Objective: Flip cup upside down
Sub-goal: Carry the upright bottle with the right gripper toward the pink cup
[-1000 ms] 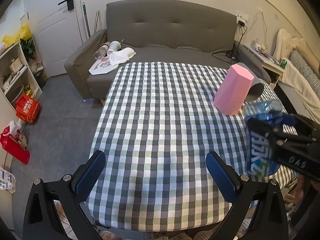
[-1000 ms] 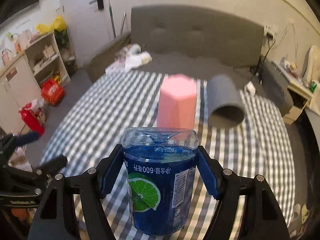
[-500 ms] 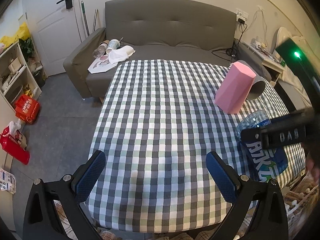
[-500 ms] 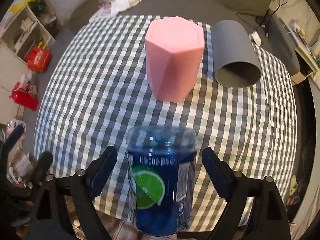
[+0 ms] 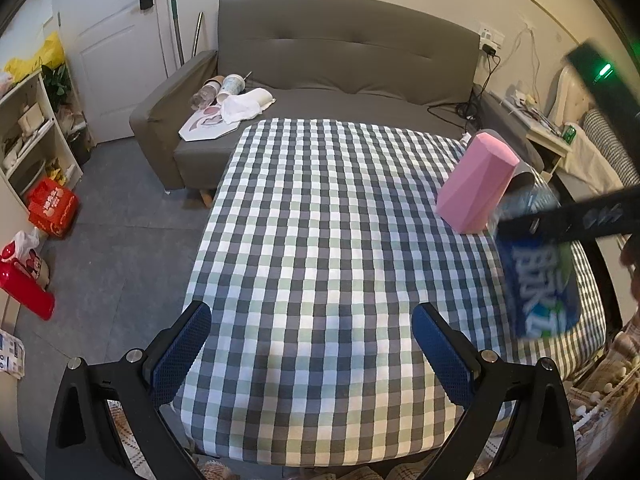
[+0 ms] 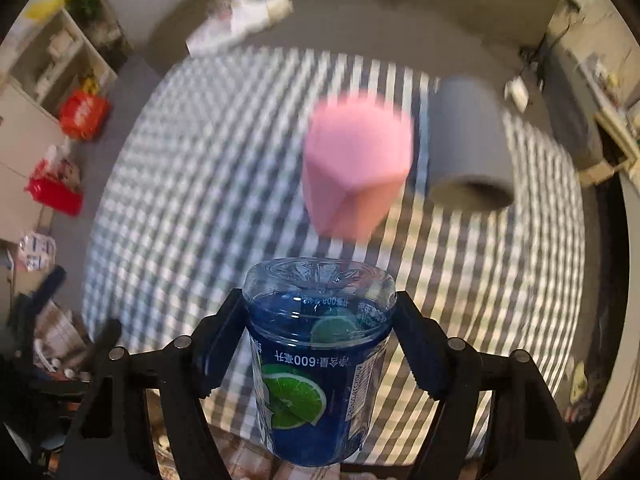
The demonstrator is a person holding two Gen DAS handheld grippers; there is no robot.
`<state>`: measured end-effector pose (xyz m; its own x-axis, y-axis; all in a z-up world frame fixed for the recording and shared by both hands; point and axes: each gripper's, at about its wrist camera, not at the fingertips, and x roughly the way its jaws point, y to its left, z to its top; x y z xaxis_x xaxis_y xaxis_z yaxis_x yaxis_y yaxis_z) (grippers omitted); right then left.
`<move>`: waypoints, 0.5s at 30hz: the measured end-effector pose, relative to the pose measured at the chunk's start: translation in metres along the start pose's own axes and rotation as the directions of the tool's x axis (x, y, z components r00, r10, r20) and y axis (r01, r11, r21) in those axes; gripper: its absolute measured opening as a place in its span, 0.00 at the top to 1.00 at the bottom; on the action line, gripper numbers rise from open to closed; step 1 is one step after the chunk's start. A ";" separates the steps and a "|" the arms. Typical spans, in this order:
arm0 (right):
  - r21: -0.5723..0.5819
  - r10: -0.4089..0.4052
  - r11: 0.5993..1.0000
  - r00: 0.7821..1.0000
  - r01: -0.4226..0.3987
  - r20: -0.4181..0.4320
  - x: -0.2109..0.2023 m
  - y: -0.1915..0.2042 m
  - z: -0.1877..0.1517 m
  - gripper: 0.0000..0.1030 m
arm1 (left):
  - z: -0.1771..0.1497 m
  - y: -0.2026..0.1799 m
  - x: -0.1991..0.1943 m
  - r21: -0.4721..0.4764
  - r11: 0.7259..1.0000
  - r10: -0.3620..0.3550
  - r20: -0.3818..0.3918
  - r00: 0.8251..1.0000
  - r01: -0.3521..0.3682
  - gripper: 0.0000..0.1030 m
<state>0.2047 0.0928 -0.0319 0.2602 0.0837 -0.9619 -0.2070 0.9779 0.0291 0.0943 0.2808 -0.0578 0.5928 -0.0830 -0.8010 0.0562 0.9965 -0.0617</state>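
Note:
My right gripper [image 6: 320, 328] is shut on a clear blue plastic cup [image 6: 316, 360] with a lime label, held upside down, base up, above the near right part of the checked table [image 5: 320, 260]. The cup also shows in the left wrist view [image 5: 540, 280], blurred, with a right gripper finger across it. My left gripper [image 5: 312, 344] is open and empty over the table's near edge.
A pink faceted cup [image 5: 476, 184] stands upside down at the table's right side, with a grey cup [image 6: 468, 140] lying on its side beside it. A grey sofa [image 5: 340, 68] stands behind the table, shelves [image 5: 28, 136] at the left.
The right gripper has closed again on the blue cup, which it had released half a second ago, and has lifted it. The left gripper has stayed put.

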 end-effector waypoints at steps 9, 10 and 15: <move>-0.007 -0.044 0.998 0.850 0.056 0.526 -0.038 0.004 -0.046 0.29 | -0.001 -0.006 -0.001 0.008 1.000 0.015 -0.001 1.000 -0.015 0.00; -0.010 -0.058 0.997 0.840 0.075 0.540 -0.031 0.006 -0.050 0.29 | -0.001 -0.007 -0.002 0.010 1.000 0.015 0.000 1.000 -0.015 0.00; 0.011 -0.057 0.998 0.780 0.064 0.623 -0.022 0.004 -0.079 0.29 | -0.003 -0.015 -0.002 0.039 0.999 0.025 0.006 1.000 -0.025 0.00</move>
<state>0.1238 0.0802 -0.0323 0.8024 0.1289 -0.5827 -0.1794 0.9833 -0.0295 0.0894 0.2662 -0.0569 0.5985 -0.0582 -0.7990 0.0726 0.9972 -0.0183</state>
